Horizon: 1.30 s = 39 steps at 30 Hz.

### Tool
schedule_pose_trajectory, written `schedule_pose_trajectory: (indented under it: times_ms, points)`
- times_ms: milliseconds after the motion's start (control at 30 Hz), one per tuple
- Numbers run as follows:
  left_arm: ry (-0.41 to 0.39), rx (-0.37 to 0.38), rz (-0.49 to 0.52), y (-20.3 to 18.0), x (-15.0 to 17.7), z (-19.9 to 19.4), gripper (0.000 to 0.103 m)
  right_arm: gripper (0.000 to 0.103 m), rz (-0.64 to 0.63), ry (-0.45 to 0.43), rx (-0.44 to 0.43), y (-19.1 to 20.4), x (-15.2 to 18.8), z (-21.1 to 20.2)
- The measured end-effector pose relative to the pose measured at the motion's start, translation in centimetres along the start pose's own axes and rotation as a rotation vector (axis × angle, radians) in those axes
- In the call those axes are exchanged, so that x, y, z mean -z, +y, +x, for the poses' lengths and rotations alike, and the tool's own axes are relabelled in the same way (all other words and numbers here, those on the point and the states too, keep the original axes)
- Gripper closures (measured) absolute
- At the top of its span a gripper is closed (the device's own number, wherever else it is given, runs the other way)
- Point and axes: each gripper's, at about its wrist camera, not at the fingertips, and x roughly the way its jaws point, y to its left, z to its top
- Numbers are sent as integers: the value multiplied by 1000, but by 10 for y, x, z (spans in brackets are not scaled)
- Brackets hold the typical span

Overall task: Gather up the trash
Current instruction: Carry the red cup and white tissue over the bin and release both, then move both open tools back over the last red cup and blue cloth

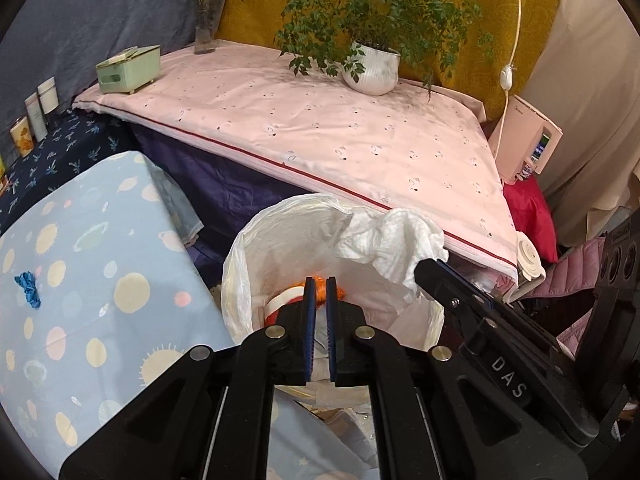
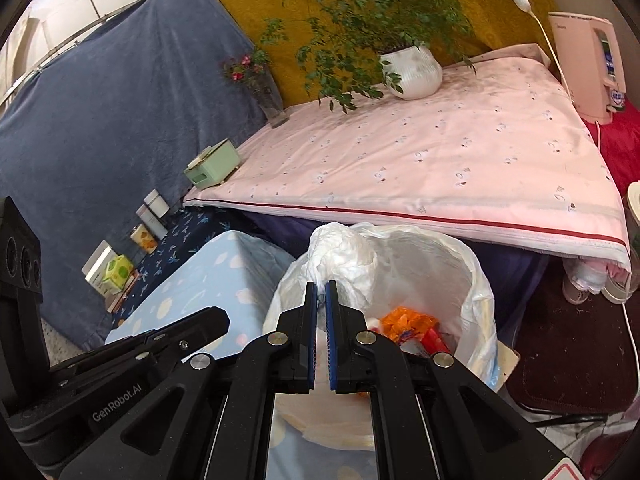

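A bin lined with a white plastic bag (image 1: 248,256) stands between the pink-covered table and the blue spotted cloth; it also shows in the right wrist view (image 2: 476,280). Orange and red trash (image 2: 408,324) lies inside it. My right gripper (image 2: 320,286) is shut on a crumpled white tissue (image 2: 340,256) and holds it over the bin's rim; the tissue also shows in the left wrist view (image 1: 392,240). My left gripper (image 1: 320,282) is shut and empty, over the bin's near side. A small blue scrap (image 1: 28,288) lies on the spotted cloth.
A pink-covered table (image 1: 320,120) carries a potted plant (image 1: 372,68), a green box (image 1: 128,68) and a flower vase (image 1: 208,20). Bottles and cartons (image 2: 148,220) stand on a dark blue cloth at left. A pink appliance (image 2: 592,68) stands at right.
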Motion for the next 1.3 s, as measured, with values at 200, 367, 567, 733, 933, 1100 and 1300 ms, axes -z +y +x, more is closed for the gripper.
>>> schedule_pose_trajectory:
  times_ms: [200,367,567,733,933,1100,1300]
  points:
    - [-8,-47,-10,5,4,2,59,89,16,5,11,-5,4,4]
    - [-4,-59,-23,12,5,1,58,89,2,19,7,2,6,11]
    - [-3,-70,-54,26,7,-2,58,77,-20,17,9,12,7,11]
    - [-5,-77,-81,37,11,-6,58,76,-46,22,9,24,9,12]
    - [-10,-91,-116,53,16,-12,58,76,-69,31,4,36,11,15]
    - [-20,-104,-152,71,19,-20,58,76,-96,44,-6,50,14,18]
    - [-36,-128,-199,95,26,-30,51,69,-129,57,-18,71,20,23]
